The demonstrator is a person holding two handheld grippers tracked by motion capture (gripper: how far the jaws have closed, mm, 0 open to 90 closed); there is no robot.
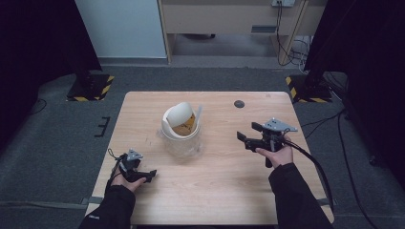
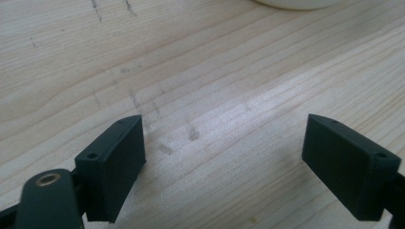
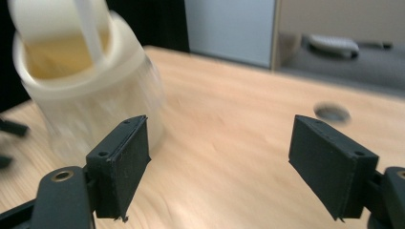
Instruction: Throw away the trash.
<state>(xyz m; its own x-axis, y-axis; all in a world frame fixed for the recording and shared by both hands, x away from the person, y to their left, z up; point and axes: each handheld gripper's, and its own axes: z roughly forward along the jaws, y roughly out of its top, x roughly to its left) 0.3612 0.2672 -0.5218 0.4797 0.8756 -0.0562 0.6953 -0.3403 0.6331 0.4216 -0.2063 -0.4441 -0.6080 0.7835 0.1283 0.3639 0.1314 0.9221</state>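
High view: a light wooden table point(image 1: 210, 191) sits mid-frame on grey carpet. Just left of frame centre stands a clear plastic container point(image 1: 181, 140) with a white cup point(image 1: 177, 117) tilted inside it, yellowish material in the cup's mouth, and a pale stick-like piece point(image 1: 198, 114) rising at its right edge. A small dark round hole point(image 1: 239, 104) lies in the tabletop toward the upper right. The left gripper point(image 1: 149, 175) is at lower left, low over the table, held by the left hand point(image 1: 125, 180); it points toward frame right. The right gripper point(image 1: 248, 135) is right of centre, held by the right hand point(image 1: 276, 155), its jaws aimed left toward the container, well apart from it. Both sleeves are dark.

Left gripper view: the two black jaws stand wide apart at lower left and lower right, bare wood grain between them, nothing held. A pale rounded rim point(image 2: 298, 4) cuts the top edge.

Right gripper view: jaws spread wide, nothing between them. The container point(image 3: 95, 102) is at upper left, blurred, behind the left-hand jaw; the hole point(image 3: 332, 112) lies at right.
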